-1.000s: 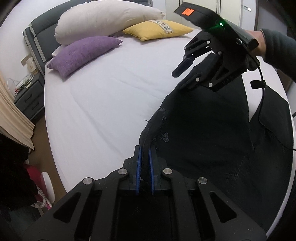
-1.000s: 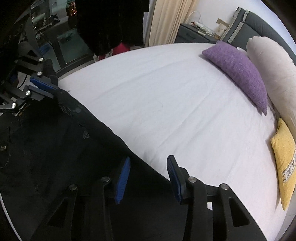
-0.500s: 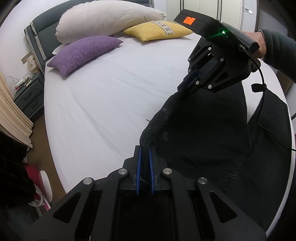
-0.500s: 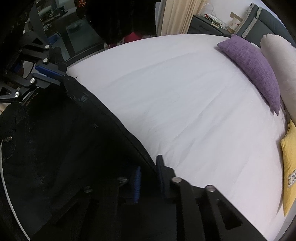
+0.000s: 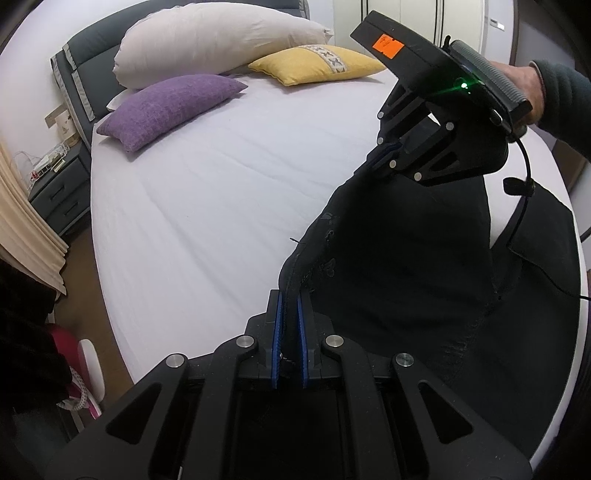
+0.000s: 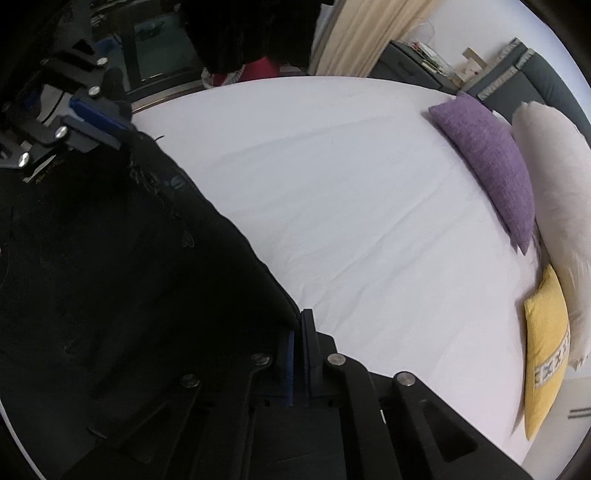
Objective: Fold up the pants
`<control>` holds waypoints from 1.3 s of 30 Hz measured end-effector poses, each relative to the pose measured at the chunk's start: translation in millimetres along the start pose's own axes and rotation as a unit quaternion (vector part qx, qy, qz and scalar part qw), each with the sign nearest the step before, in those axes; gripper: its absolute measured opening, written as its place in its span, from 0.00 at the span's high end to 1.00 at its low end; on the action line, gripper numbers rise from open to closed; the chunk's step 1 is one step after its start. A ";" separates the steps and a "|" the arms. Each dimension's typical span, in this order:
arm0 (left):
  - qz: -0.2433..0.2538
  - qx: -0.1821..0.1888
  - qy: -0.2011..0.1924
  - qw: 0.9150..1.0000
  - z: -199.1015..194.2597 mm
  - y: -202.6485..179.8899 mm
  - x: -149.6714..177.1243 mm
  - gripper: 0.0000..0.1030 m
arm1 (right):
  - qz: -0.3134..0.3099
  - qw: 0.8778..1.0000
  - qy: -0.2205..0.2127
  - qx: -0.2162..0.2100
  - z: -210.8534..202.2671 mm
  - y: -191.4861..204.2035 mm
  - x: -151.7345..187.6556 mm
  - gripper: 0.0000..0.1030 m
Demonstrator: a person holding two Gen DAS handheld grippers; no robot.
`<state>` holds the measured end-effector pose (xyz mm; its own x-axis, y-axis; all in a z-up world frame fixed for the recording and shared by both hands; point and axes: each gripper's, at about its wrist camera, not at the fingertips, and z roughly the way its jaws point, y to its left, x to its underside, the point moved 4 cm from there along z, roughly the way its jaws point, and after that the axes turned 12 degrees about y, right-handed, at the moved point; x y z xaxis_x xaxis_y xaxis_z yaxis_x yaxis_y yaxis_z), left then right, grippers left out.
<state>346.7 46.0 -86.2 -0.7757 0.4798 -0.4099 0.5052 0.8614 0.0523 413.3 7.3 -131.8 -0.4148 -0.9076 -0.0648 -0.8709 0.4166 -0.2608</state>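
Left wrist view: we see the left gripper at bottom centre, its blue pads clamped on a raised edge of the black pants. The pants fill the right half of the frame, spread over the white bed w/ one edge pulled up in a ridge from our pads to the right gripper at upper right. That gripper is pinched together on the far end of the same edge; a hand in a dark sleeve holds it at the right border. Upper left: purple pillow, cream pillow, yellow pillow by a grey headboard; nightstand at the left edge

Right wrist view: right gripper sits bottom centre, jaws having just been closing, now tight on the pants edge w/ fabric between the pads. Pants cover the left and lower left of the frame on the bed. Left gripper is at upper left, clamped on the other end of that edge. Purple pillow, cream pillow and yellow pillow line the right side; beige curtain at top
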 end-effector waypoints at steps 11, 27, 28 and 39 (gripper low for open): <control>0.005 -0.003 -0.009 1.000 -26.1 -29.5 23.5 0.94 | 0.136 0.983 -0.048 -0.112 -14.2 35.3 25.1 0.97; 0.062 -0.028 -0.031 0.997 -94.2 -112.3 90.2 0.94 | 0.134 0.978 -0.011 -0.158 -84.3 90.1 77.4 0.97; 0.070 -0.029 -0.029 0.997 -97.2 -119.0 94.1 0.94 | 0.126 0.980 -0.006 -0.153 -88.7 95.7 81.6 0.97; 0.112 0.001 -0.005 0.994 -106.3 -179.5 153.6 0.94 | 0.096 0.988 0.014 -0.121 -98.7 170.0 128.7 0.97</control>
<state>96.7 -17.2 -61.8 -0.6391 0.6585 -0.3973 0.6660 0.7323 0.1423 185.8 -33.6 -89.5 -0.5826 -0.8103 -0.0625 -0.8116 0.5842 -0.0089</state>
